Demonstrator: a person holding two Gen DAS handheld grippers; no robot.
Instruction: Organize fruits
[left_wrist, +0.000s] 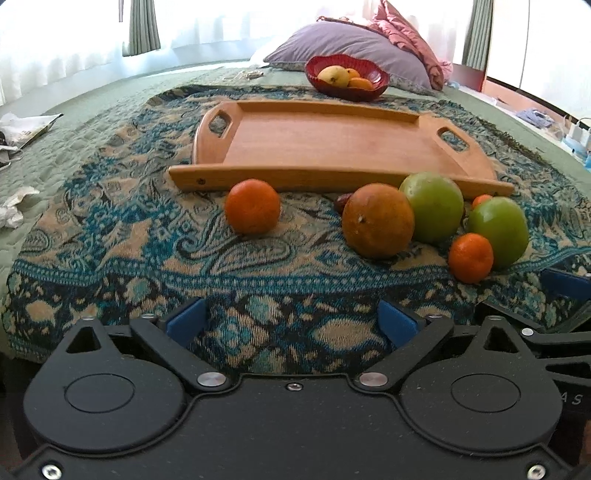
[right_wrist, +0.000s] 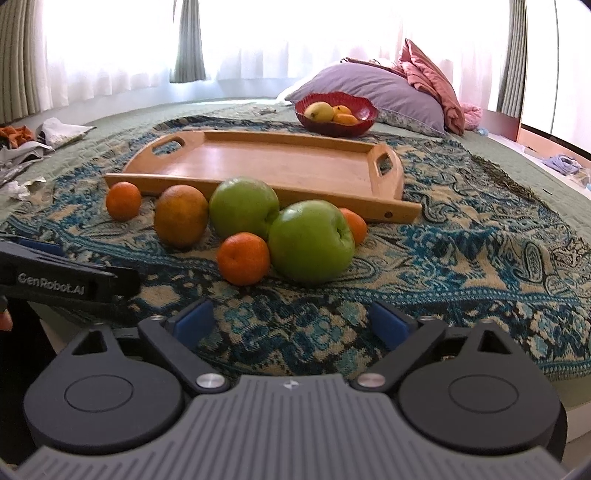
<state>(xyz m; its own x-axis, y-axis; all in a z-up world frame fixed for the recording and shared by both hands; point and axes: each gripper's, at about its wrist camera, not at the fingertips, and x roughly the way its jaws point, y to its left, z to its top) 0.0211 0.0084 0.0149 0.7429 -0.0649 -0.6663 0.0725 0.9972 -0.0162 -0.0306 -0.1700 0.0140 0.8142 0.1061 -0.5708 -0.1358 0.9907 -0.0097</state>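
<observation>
Left wrist view: green apples half-hide a tangerine; both grippers gape, empty.

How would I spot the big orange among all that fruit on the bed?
Find the wooden tray on the patterned blanket; loose fruit lies along its near edge. The big orange sits left of the two green apples, with a small tangerine further left. It is the largest orange fruit, dull and brownish, not bright.

green quilted bed bears a paisley throw, pillow, perhaps papers.
</observation>
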